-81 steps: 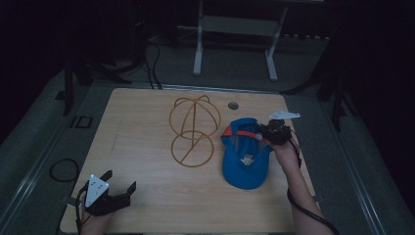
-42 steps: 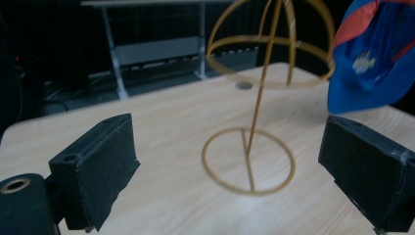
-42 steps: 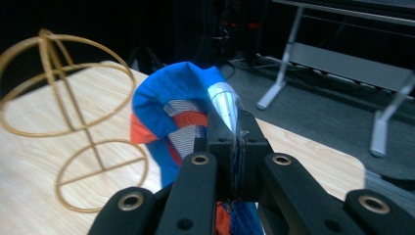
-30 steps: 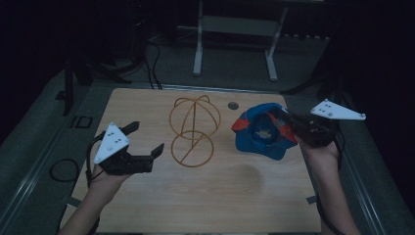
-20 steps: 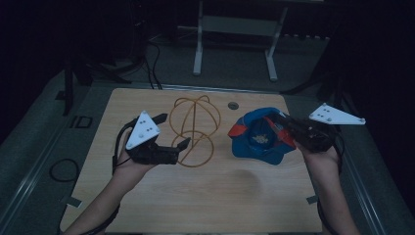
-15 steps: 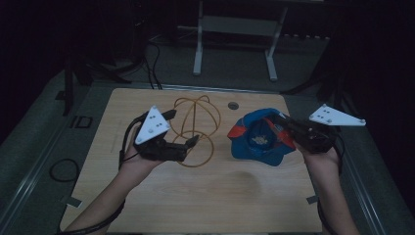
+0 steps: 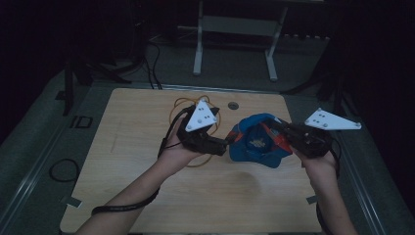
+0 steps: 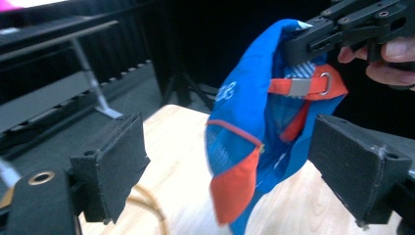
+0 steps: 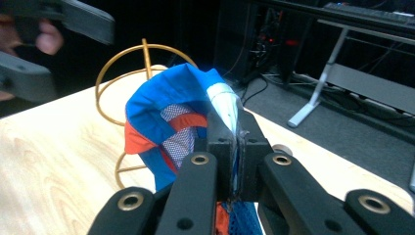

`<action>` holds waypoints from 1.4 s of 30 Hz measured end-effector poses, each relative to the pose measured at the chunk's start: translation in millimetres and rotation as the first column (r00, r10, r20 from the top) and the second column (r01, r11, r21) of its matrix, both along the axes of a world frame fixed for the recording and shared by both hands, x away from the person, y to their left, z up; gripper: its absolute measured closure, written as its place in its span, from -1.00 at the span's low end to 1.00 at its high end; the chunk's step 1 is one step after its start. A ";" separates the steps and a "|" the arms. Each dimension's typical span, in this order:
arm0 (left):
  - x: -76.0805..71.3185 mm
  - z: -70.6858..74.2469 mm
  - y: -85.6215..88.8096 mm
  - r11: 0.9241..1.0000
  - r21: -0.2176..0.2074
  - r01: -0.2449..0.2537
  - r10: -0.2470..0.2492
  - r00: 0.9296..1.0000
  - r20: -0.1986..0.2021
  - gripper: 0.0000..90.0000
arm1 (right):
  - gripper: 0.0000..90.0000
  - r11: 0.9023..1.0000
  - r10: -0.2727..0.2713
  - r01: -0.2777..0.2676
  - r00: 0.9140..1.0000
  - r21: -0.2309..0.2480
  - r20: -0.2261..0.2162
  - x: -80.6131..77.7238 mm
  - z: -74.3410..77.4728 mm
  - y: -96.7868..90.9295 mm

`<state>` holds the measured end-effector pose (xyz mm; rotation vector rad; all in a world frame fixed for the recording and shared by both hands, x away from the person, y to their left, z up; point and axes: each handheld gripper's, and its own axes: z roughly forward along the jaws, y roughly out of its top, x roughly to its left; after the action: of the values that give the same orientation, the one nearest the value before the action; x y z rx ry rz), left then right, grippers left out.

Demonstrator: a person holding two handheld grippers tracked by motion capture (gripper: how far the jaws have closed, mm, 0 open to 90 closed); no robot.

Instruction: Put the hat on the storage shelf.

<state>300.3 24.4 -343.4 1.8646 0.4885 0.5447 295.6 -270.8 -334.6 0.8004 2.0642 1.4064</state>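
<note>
Right gripper (image 9: 234,147) clamped on the rim of the blue cap (image 7: 257,142), holding it up off the table (image 7: 122,161) at its right side. Left gripper (image 8: 230,171) jaws spread wide, just been closing a bit; the cap hangs between them but the pads aren't touching fabric. Orange strap and ring face the left gripper view. Gold wire stand (image 9: 142,78) sits on the table just behind the left gripper.
</note>
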 end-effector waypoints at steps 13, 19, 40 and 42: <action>7.6 -7.8 -32.5 0.996 0.024 0.087 -0.086 0.995 -0.043 -0.08 | 0.94 0.998 0.053 -0.053 0.999 -0.012 0.011 -13.1 -2.5 10.9; 10.3 -10.0 -38.8 0.996 0.031 0.081 -0.079 0.995 -0.053 0.36 | 0.94 0.997 0.071 -0.071 0.997 -0.021 0.005 -17.6 -6.7 14.9; 1.6 -5.1 -48.1 0.997 0.019 0.072 -0.073 0.997 0.041 0.98 | 0.83 0.993 0.120 -0.120 0.993 0.004 -0.018 -42.3 -15.7 19.0; 0.4 -3.2 -45.6 0.996 0.014 0.091 -0.091 0.994 0.053 0.98 | 0.73 0.990 0.143 -0.143 0.990 0.012 -0.019 -46.4 -15.6 17.4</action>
<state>300.7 -21.3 -346.6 1.8691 0.3638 0.5357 249.2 -253.4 -350.2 0.6845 2.1685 1.4914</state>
